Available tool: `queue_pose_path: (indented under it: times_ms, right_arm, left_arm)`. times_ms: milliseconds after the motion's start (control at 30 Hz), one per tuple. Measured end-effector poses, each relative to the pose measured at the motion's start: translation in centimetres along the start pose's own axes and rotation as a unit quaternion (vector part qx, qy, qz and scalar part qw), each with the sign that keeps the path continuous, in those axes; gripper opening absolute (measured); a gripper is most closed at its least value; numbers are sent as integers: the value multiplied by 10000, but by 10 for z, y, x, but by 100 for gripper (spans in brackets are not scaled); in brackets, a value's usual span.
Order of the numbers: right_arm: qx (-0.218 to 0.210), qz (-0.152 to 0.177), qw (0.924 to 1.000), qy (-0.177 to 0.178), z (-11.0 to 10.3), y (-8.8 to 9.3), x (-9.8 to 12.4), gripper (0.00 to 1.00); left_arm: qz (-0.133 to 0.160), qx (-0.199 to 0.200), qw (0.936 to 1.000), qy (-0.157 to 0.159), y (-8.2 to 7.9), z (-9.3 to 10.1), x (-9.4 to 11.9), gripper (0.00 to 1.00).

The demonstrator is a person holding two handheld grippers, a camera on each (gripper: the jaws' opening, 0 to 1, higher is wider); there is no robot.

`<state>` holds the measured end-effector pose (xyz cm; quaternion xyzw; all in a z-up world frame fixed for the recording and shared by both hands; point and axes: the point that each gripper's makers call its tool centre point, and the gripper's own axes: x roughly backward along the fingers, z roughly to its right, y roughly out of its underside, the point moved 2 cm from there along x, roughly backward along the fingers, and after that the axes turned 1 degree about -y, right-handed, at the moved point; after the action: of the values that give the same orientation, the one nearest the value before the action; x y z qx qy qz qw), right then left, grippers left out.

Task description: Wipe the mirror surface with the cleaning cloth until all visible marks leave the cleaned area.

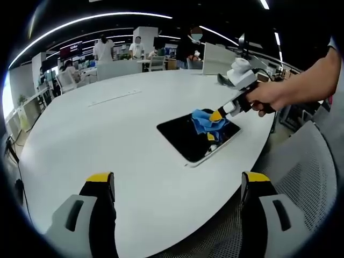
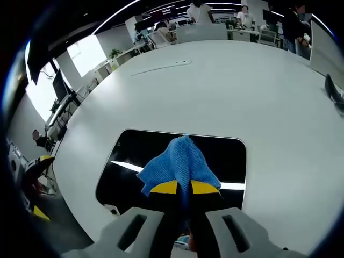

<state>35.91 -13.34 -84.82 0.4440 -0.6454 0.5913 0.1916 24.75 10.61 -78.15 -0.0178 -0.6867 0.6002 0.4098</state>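
A dark rectangular mirror point(image 1: 189, 138) with a white rim lies flat on the big white table point(image 1: 107, 140). In the left gripper view a person's hand holds my right gripper point(image 1: 216, 116) down on the mirror's far right part, shut on a blue cleaning cloth point(image 1: 206, 121). The right gripper view shows that cloth point(image 2: 177, 163) bunched between the yellow-tipped jaws of my right gripper point(image 2: 184, 187), pressed on the mirror point(image 2: 134, 156), which reflects a bright ceiling light. My left gripper point(image 1: 177, 185) hovers open above the table's near edge, well short of the mirror, with nothing between its fingers.
A grey mesh chair point(image 1: 290, 177) stands at the table's near right edge. Far across the table are white chairs point(image 1: 67, 80), desks and several people. A dark object point(image 2: 334, 88) lies on the table at the far right. A thin strip point(image 1: 114, 97) runs along the tabletop.
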Motion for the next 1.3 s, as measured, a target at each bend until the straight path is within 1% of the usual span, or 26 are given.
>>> queue_pose_path:
  times_ms: [400,533,667,800,1067,1300]
  right_arm:
    - [-55,11,9999,-84,-4,16,10,1]
    - [-249,24,9996,-131,-6,23,15,1]
    - [-202,40,9997,-143,-10,29,18,1]
    - [-244,39,9995,-174,-12,34,22,1]
    - [-212,-29,9995,-241,-16,44,28,1]
    - [-377,-55,9988,-295,-19,53,33,1]
  left_arm:
    - [-38,-41,10000,-14,1,0,-2,97]
    - [-52,-42,10000,-9,1,0,-2,97]
    - [-43,-37,10000,-6,1,1,-1,97]
    - [-19,-59,10000,-23,0,0,-1,96]
    - [12,-70,10000,-53,-1,-2,-1,96]
    - [17,-74,9999,-72,0,-3,-1,95]
